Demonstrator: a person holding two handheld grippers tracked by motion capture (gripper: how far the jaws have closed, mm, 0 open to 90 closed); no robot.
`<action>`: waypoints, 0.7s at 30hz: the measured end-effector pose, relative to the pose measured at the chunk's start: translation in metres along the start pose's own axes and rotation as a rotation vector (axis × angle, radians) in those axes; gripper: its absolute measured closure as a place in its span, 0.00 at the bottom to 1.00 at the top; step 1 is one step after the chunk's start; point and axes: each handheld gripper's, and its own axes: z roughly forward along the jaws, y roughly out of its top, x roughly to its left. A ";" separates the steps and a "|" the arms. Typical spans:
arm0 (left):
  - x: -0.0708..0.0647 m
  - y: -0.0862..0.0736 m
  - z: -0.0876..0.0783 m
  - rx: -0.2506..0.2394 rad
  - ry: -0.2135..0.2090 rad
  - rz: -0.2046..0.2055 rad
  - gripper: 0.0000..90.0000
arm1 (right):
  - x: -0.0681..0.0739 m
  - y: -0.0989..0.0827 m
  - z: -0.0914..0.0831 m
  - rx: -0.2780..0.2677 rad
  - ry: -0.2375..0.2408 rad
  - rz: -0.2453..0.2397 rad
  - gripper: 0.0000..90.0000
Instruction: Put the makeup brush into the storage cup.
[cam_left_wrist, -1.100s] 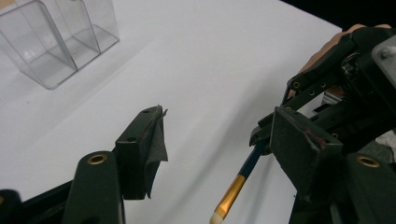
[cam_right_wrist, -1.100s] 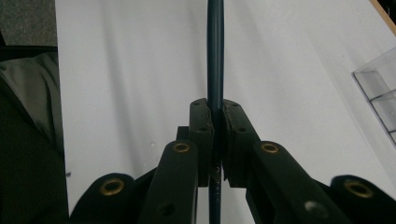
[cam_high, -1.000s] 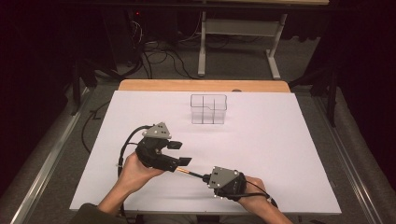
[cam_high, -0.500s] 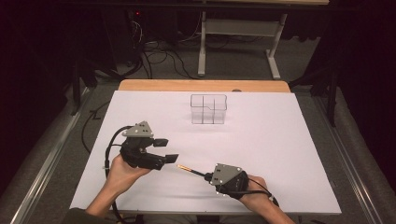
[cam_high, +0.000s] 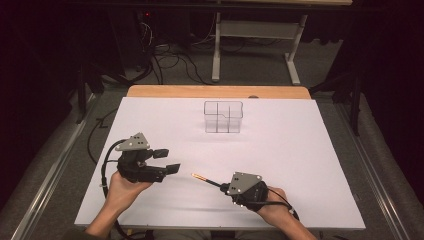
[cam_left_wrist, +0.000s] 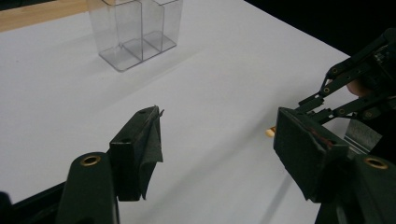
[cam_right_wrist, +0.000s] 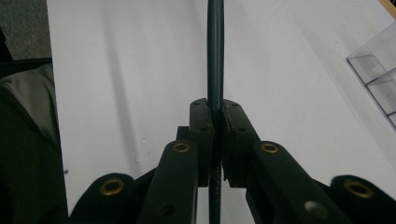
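Now the thin dark pen with a yellowish tip (cam_high: 204, 179) is clamped in the right gripper (cam_high: 226, 188), its free end sticking out toward the left gripper (cam_high: 166, 161) and above the white table (cam_high: 310, 165). A second ago the left gripper sat up against that tip; it has since drawn off sideways, jaws apart and empty. Likely the right gripper alone will carry the pen to the clear plastic divided box (cam_high: 223, 116) farther ahead.
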 end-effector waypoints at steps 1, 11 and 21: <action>0.001 -0.003 -0.001 -0.007 0.012 -0.005 0.36 | 0.000 0.000 -0.001 -0.006 0.001 0.012 0.95; 0.013 -0.017 -0.007 -0.035 0.057 -0.060 0.39 | -0.003 -0.001 -0.003 -0.009 0.004 0.019 0.96; 0.022 -0.030 -0.007 -0.073 0.086 -0.097 0.39 | -0.005 -0.001 -0.006 -0.013 0.002 0.046 0.95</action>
